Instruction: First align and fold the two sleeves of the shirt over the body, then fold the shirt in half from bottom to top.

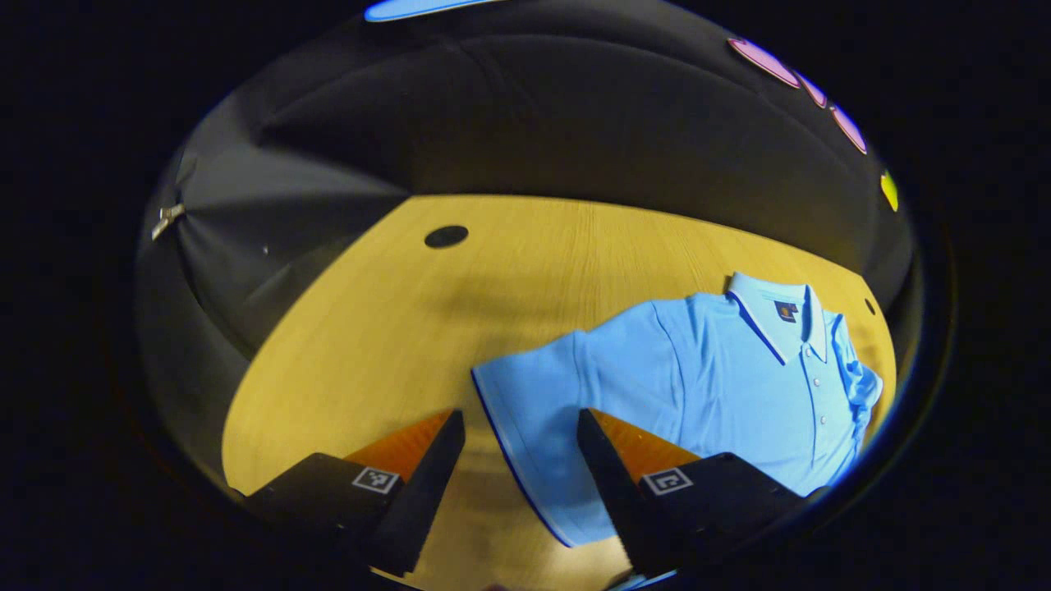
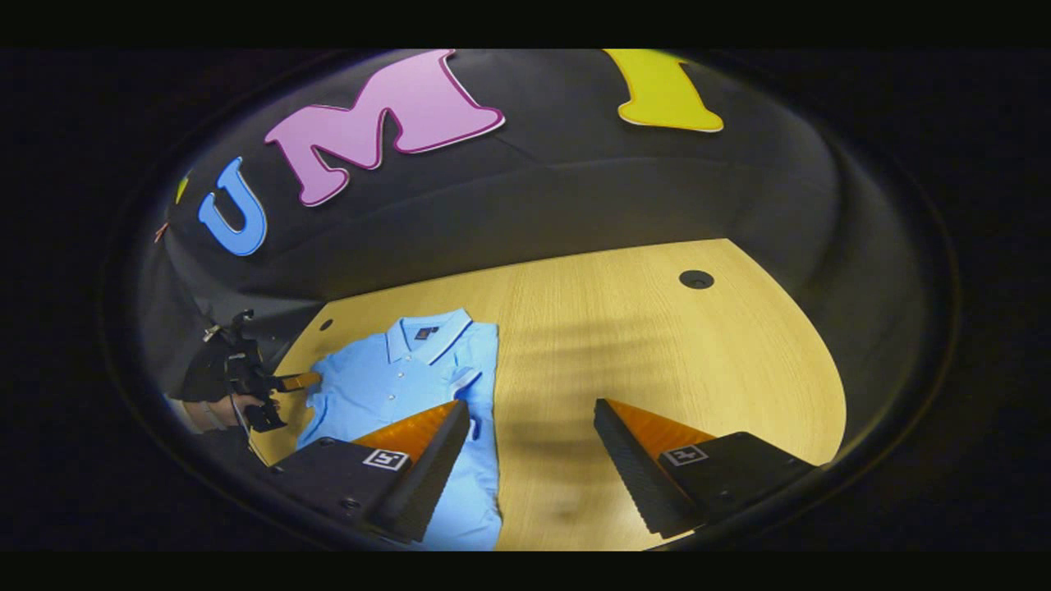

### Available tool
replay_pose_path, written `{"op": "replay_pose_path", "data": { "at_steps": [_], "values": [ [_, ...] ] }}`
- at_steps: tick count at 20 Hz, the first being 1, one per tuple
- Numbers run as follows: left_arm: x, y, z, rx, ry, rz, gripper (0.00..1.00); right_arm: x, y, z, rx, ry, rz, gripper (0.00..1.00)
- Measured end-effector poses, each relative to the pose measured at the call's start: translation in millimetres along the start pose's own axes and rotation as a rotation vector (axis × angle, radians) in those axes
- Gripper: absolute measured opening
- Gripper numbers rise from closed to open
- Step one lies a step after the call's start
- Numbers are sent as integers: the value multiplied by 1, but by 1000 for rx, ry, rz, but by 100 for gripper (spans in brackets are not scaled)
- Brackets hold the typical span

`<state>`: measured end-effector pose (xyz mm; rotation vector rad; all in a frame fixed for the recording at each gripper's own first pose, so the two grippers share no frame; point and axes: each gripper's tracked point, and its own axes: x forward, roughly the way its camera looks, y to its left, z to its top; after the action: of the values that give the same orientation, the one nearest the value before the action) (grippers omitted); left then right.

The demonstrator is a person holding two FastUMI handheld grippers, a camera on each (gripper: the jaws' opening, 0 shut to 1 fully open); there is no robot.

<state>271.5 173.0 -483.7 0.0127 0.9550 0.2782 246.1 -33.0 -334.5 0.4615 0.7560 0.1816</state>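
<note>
A light blue polo shirt (image 1: pixel 739 369) lies face up on the wooden table (image 1: pixel 394 328), collar toward the far edge. One sleeve (image 1: pixel 542 410) spreads out flat toward my left gripper (image 1: pixel 520 417), which is open, its fingers straddling the sleeve's hem just above the cloth. In the right gripper view the shirt (image 2: pixel 386 386) lies to the left, and the sleeve (image 2: pixel 464 379) on my side is folded over the body. My right gripper (image 2: pixel 532 406) stands open over bare table beside the shirt's edge, holding nothing. The left gripper (image 2: pixel 297 381), in a hand, shows at the shirt's far side.
A round cable hole (image 1: pixel 446 236) is set in the table far from the shirt, seen again as the cable hole (image 2: pixel 696 279) at the right. A smaller hole (image 2: pixel 326 324) lies near the collar. Black cloth walls surround the table. Wide bare wood (image 2: pixel 657 353) lies right of the shirt.
</note>
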Motion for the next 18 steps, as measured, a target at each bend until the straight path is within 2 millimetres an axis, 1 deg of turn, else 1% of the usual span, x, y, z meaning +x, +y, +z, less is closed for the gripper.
{"op": "replay_pose_path", "data": {
  "at_steps": [1, 3, 5, 6, 7, 8, 9, 11, 13, 15, 16, 17, 18],
  "values": [
    [4, -5, -5, 22, 8, -2, 88, 1, 3, -2, 1, 2, 4, 96],
    [0, -18, -2, 73, -3, -29, 50, 4, 9, -3, -10, 3, 12, 96],
    [-1, -20, 2, 95, 1, -16, 13, 3, 14, -4, -14, 5, 23, 96],
    [-1, -26, 1, 71, 17, -39, 8, 3, 15, -4, -15, 4, 25, 96],
    [-4, -31, 4, 45, 25, -61, 6, 2, 15, -5, -17, 5, 23, 95],
    [-7, -30, 9, 34, 6, -71, 7, 1, 13, -5, -17, 5, 19, 95],
    [-14, -35, 19, 27, -32, -95, 6, 1, 12, -4, -15, 2, 16, 95],
    [-34, -53, 41, 34, -104, -164, 6, -1, 12, -2, -6, -6, 17, 95],
    [-53, -80, 52, 75, -146, -252, 6, -1, 11, -3, -6, -6, 15, 95],
    [-69, -112, 57, 142, -159, -340, 6, -1, 15, -3, -10, -8, 21, 95],
    [-74, -126, 55, 180, -158, -379, 6, -2, 16, -3, -16, -8, 23, 95],
    [-76, -142, 49, 212, -140, -416, 6, -2, 19, -6, -22, -7, 26, 95],
    [-75, -155, 38, 237, -107, -445, 6, -2, 22, -9, -25, -2, 31, 95]
  ]
}}
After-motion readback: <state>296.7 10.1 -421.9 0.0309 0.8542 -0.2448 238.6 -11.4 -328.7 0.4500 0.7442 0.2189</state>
